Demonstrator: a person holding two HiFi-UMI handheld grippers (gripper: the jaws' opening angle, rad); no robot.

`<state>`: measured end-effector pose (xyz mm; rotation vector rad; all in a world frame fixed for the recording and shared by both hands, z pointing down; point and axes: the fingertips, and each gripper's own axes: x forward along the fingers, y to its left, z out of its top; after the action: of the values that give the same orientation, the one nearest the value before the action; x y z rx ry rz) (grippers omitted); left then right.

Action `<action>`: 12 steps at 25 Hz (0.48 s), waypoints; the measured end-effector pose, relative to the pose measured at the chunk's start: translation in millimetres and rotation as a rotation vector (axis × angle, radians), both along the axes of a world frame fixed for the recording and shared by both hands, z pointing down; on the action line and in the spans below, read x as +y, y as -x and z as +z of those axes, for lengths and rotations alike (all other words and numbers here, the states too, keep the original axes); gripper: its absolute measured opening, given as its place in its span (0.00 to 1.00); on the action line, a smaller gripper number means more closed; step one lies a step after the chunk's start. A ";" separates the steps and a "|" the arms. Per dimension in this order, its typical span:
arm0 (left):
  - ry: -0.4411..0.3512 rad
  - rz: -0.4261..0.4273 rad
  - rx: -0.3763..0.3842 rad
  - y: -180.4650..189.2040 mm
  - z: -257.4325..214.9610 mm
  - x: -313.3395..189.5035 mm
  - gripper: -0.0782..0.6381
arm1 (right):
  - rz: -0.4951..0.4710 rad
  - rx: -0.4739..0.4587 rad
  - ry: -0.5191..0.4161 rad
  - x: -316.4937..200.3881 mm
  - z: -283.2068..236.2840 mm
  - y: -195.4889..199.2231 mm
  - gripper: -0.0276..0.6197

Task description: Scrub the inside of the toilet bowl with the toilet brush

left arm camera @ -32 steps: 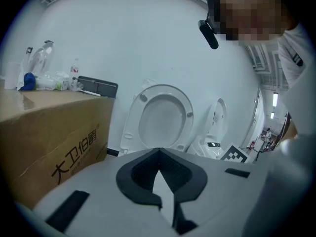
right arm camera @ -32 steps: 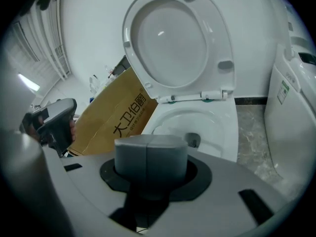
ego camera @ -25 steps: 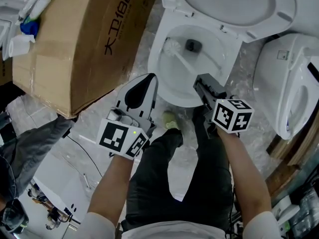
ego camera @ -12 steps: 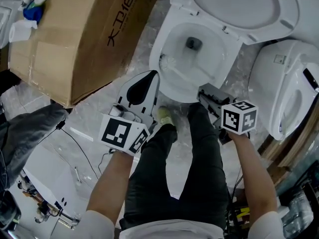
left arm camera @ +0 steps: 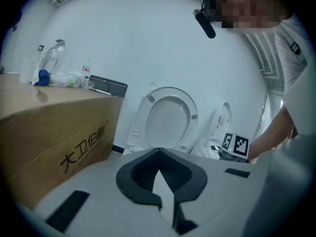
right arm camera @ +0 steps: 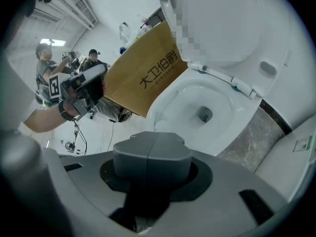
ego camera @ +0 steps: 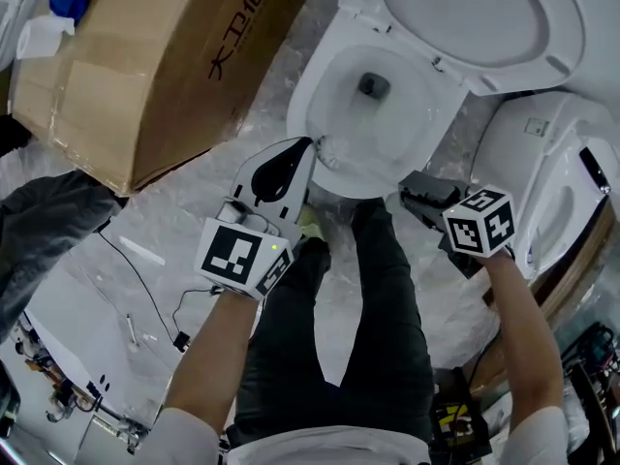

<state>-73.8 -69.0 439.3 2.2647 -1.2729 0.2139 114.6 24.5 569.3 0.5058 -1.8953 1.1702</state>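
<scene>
Where the head view has the left gripper (ego camera: 302,151) at the front rim of the toilet bowl (ego camera: 300,105) and the toilet brush (ego camera: 327,149) head just inside it, the left gripper view shows those fingers (left arm camera: 138,174) closed on nothing, and the right gripper view shows the right gripper (right arm camera: 152,149) facing the bowl, fingers (right arm camera: 133,157) pinching the brush.

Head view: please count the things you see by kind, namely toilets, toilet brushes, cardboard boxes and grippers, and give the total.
Toilets: 2, the open toilet and the second toilet to its right
Toilet brush: 1
Cardboard box: 1
Grippers: 2, the left gripper and the right gripper
Total: 6
</scene>
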 end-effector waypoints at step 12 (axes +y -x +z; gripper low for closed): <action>0.022 -0.004 0.011 -15.1 8.5 4.1 0.12 | -0.457 0.175 -0.078 -12.2 -21.9 -31.5 0.28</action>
<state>-58.7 -64.9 447.8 2.2424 -1.2633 0.2132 146.1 12.2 547.4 0.1902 -1.7847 0.7318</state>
